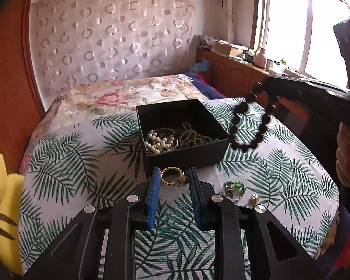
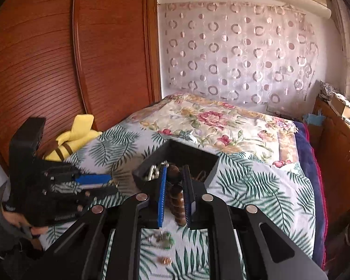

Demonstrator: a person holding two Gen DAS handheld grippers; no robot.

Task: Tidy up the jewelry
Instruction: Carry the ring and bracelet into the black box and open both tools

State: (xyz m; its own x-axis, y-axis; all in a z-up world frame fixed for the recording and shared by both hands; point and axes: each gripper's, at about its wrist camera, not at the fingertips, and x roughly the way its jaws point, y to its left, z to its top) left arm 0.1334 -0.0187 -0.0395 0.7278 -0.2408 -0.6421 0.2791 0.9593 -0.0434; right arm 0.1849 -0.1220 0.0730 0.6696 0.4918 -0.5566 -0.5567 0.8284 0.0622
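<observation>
A black open box [image 1: 189, 156] on the fern-print cloth holds a pearl strand [image 1: 158, 143] and brown beads [image 1: 193, 136]. A gold ring [image 1: 173, 175] lies on the cloth between the tips of my left gripper [image 1: 174, 175], whose jaws stand apart around it. My right gripper [image 2: 175, 177] is shut on a dark beaded bracelet [image 2: 176, 200], which hangs as a loop in the left wrist view [image 1: 249, 126] just right of the box. The box also shows in the right wrist view [image 2: 210, 170]. Green earrings [image 1: 235, 187] and a small gold piece [image 1: 254, 198] lie on the cloth.
A floral bedspread [image 1: 119, 98] lies behind the box. A yellow plush toy [image 1: 2, 200] sits at the left edge. A wooden wardrobe [image 2: 58, 58] stands left and a cluttered wooden cabinet [image 1: 242, 70] under the window at right.
</observation>
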